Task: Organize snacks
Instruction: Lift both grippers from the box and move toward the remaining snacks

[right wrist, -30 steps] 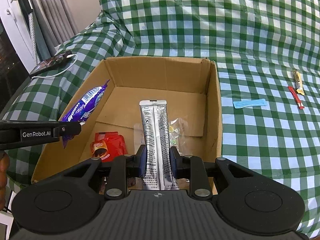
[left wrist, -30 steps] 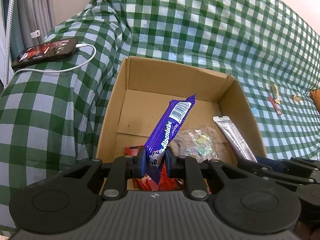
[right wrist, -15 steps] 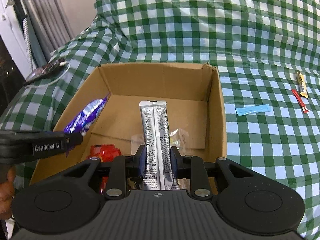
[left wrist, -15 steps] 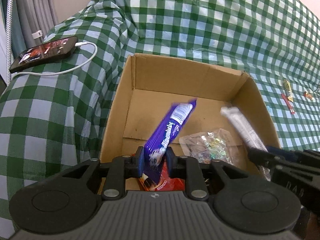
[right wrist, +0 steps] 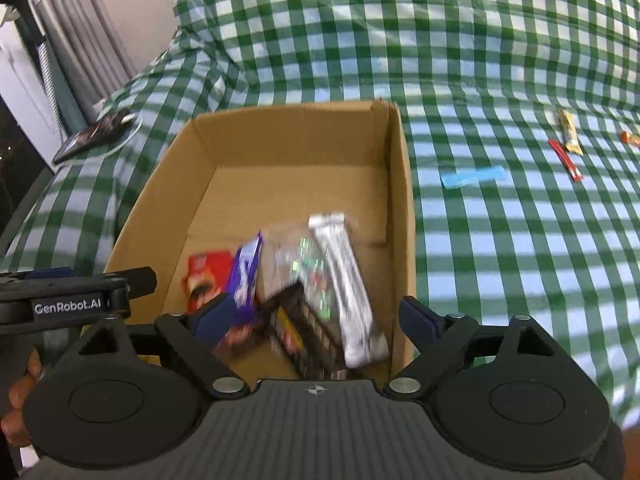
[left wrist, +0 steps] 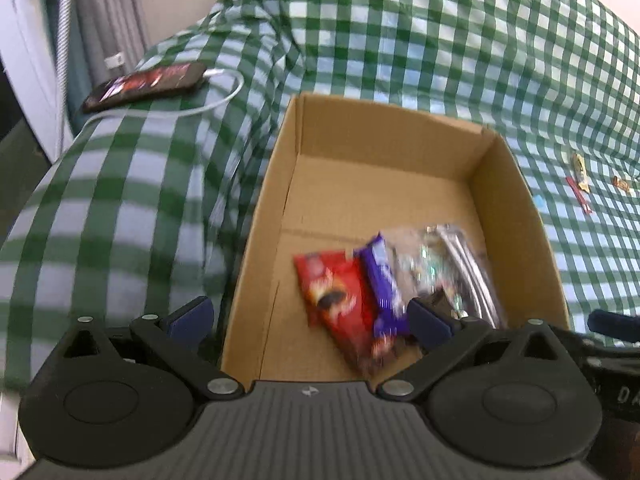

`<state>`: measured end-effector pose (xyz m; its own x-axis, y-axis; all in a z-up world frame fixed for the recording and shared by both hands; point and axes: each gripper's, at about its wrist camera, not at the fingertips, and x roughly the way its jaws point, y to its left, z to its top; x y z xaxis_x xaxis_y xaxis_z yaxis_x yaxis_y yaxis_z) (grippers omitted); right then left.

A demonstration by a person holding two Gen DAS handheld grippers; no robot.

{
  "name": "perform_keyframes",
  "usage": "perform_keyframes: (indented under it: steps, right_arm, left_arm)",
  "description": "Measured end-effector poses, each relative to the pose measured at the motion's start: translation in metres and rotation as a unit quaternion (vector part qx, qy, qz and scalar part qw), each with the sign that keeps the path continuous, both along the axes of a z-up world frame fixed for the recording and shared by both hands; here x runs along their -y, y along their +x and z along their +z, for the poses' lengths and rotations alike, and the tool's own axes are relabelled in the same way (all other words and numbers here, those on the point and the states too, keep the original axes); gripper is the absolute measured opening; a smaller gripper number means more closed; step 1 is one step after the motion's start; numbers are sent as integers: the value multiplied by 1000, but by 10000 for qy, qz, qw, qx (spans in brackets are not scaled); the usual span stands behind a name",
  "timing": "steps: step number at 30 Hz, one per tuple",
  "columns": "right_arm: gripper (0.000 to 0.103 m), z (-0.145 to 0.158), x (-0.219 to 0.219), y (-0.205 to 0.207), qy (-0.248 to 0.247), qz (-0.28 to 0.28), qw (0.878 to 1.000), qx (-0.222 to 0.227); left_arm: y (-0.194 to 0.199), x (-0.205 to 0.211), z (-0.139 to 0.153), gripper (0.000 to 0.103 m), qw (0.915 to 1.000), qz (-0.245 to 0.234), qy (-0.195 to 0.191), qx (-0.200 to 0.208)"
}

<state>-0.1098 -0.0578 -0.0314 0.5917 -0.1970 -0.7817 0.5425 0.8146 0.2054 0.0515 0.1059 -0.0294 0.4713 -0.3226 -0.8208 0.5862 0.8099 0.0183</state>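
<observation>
Cardboard box (left wrist: 384, 136), open top, sits on a surface draped in green-and-white checked cloth (left wrist: 400, 40). Far half of the box floor bare; all contents bunched at the near end.

Contents, left to right in the left wrist view: red snack packet (left wrist: 340, 304) lying flat; purple bar (left wrist: 384, 284) partly on top of it; clear bag of small sweets (left wrist: 424, 268); silver stick pack (left wrist: 468, 276) against the right wall side. Right wrist view adds a dark wrapper (right wrist: 304, 328) at the near edge, under the clear bag (right wrist: 308, 268) and between the purple bar (right wrist: 246, 272) and silver stick pack (right wrist: 348, 280). Several items blurred; labels not readable.

Left tongs (left wrist: 308, 320): jaws have just been opening and now stand wide, pads clear of everything. The purple bar lies loose in the box below the gap, not gripped.

Right tongs (right wrist: 316, 318): jaws likewise have just been opening, now wide. The silver stick pack lies in the box, tilted on the pile, free of the pads.

Outside the box, on the cloth to the right: blue strip (right wrist: 474, 178), thin red stick (right wrist: 566, 160), yellowish bar (right wrist: 570, 132), small orange piece (right wrist: 630, 138) at the frame edge. To the left: phone (left wrist: 144, 84) with white cable (left wrist: 216, 98) plugged in.
</observation>
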Motion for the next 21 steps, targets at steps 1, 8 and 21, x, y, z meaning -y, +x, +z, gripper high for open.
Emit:
perform_keyframes:
  steps: [1,8,21]
  right_arm:
    - [91,1,-5,-6,3,20,10000,-40]
    - [93,20,-44,-44,-268,327,9991,-41]
    - [97,57,-73,-91,-672,396,9957,489]
  left_arm:
    - [-6,-6,2,103,10000,30,-14,-30]
    - [-44,-33,23,103,9998,-12,-134,150]
    - [-97,-62,59,103,9976,-58,-385,575]
